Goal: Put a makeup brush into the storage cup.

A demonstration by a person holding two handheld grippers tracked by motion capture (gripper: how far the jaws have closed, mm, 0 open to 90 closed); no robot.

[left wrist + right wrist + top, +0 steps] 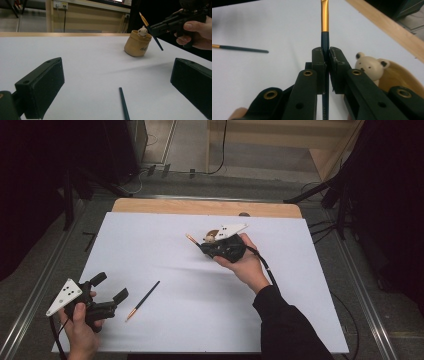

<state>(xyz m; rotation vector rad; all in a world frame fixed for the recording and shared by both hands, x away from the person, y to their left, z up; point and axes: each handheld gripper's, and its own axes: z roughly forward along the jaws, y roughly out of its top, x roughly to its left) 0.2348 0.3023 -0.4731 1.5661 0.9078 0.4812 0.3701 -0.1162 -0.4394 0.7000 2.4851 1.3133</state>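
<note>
Brush (324, 37) is clamped in my right gripper (326, 58), jaws together on the dark handle just below the gold ferrule; rest of the handle runs back between the jaws. On the table it sits at about 1 o'clock from centre, hanging in the air just beside the pen pot (137, 43).

Handling call: light, thin, stiff stick. Lacquered handle looks slick, so it may pivot in the pads if bumped. Grip sits near the ferrule, so the long handle end hangs free and slanted; I'd tip that end down into the pot mouth.

Pot is tan, rounded, open-topped, with a small bear figure (370, 67) at the rim. Bear takes up part of the opening, so aim for the free side. Pot looks light and could tip if the handle knocks its wall.

Writing: dark mark on the pot's side, too small to read. Something printed on the brush handle near the bottom of the right gripper view, not legible.

Second brush (142, 301) lies flat on the white sheet (200, 320) at about 7 o'clock, ferrule toward me.

Left gripper (111, 288) hovers at 8 o'clock, jaws wide apart, nothing in them, second brush just ahead of it.
</note>
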